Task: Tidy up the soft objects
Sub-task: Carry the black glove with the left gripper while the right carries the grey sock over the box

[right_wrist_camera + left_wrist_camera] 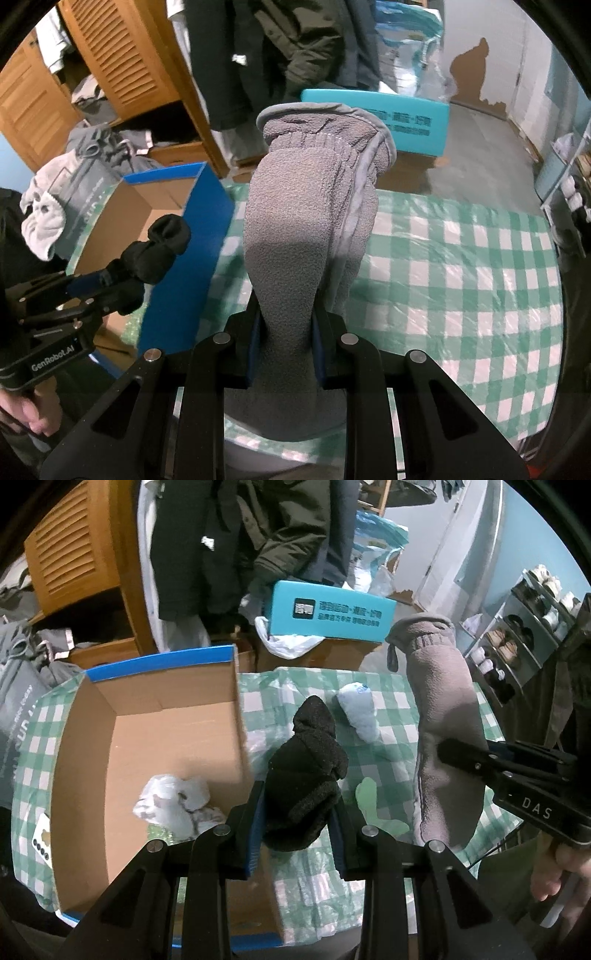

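The left gripper (299,812) is clamped on a black sock (306,771), gripped at its lower end; the sock's long axis runs away from the jaws, its bunched tip pointing forward and up, just beside the right wall of the cardboard box (236,716). The right gripper (284,343) is closed tight on a grey fleece mitten (303,206), pinched at the narrow fingertip end — the long axis stands nearly upright along the fingers, with the wide cuff uppermost and facing away. Both items are held above the green checked tablecloth (461,266). Inside the box, near its front, a crumpled white cloth (177,805) is seen. On the cloth-covered table beyond the black sock, a rolled white sock (360,714) lies with its long axis angled away. Farther back, a teal box (332,613) is set on a carton.
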A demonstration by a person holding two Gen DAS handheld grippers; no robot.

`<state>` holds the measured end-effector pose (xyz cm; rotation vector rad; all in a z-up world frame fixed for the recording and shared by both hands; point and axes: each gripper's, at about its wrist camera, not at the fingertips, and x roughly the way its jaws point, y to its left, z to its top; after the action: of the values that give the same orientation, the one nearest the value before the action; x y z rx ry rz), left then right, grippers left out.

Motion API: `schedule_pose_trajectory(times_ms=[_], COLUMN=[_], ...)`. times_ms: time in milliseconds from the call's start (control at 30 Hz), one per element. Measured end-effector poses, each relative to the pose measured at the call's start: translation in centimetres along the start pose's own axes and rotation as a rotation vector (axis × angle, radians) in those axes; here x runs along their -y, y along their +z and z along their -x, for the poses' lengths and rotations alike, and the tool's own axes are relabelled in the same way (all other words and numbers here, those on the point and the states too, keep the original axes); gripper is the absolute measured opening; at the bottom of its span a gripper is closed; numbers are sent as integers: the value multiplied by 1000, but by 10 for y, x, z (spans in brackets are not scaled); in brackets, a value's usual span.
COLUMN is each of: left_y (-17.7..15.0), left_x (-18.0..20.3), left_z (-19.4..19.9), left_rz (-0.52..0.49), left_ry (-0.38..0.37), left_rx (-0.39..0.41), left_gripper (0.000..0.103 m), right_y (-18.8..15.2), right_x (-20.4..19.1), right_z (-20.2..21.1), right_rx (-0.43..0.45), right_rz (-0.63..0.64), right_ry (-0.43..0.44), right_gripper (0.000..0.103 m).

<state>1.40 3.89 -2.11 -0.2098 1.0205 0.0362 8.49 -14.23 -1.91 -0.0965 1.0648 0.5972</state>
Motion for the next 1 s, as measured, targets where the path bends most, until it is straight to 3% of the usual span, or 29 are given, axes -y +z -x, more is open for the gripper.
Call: schedule_pose_trajectory(times_ms=[1000], left_y=[-16], left_x=[-94], left_z=[21], left_rz=[157], left_ry=[98], left_rx=[35], left_gripper=[31], right_y=[39], right_x=[-128], right_z=[-37], right_rx=[-39], right_rz=[167], right_ry=[130], right_gripper=[21])
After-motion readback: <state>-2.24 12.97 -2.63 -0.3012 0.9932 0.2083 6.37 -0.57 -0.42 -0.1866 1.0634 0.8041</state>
